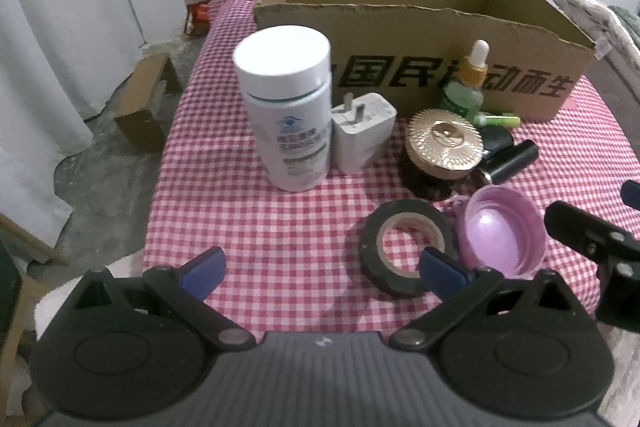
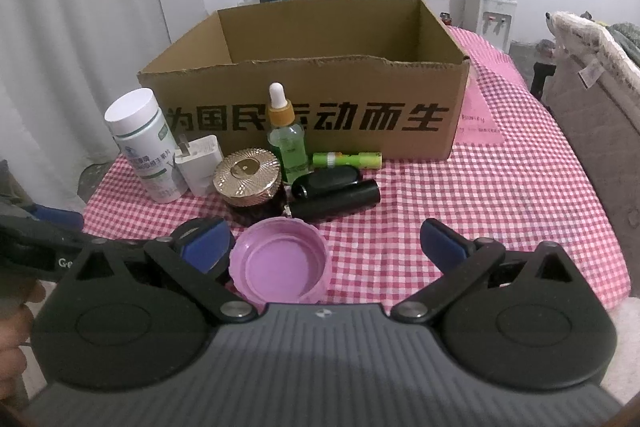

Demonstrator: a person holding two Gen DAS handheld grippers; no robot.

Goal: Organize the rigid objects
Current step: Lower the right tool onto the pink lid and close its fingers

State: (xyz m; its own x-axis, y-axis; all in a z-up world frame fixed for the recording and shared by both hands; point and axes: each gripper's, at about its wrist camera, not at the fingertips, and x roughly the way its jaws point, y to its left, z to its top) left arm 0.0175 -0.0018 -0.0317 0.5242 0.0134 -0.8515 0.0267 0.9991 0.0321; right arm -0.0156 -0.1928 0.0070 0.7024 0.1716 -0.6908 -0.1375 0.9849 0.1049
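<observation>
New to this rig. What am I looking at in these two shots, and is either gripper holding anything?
No robot arm here: a person carries a two-finger gripper in each hand, each with a fisheye camera looking along its fingers. One picture is from the left gripper, the other from the right gripper.

Both are open and hold nothing. On the checked tablecloth, in front of an open cardboard box, stand a white bottle, a white charger, a gold-lidded jar and a green dropper bottle. Nearer lie a black tape roll and a pink cap, which sits between the right gripper's fingers.
</observation>
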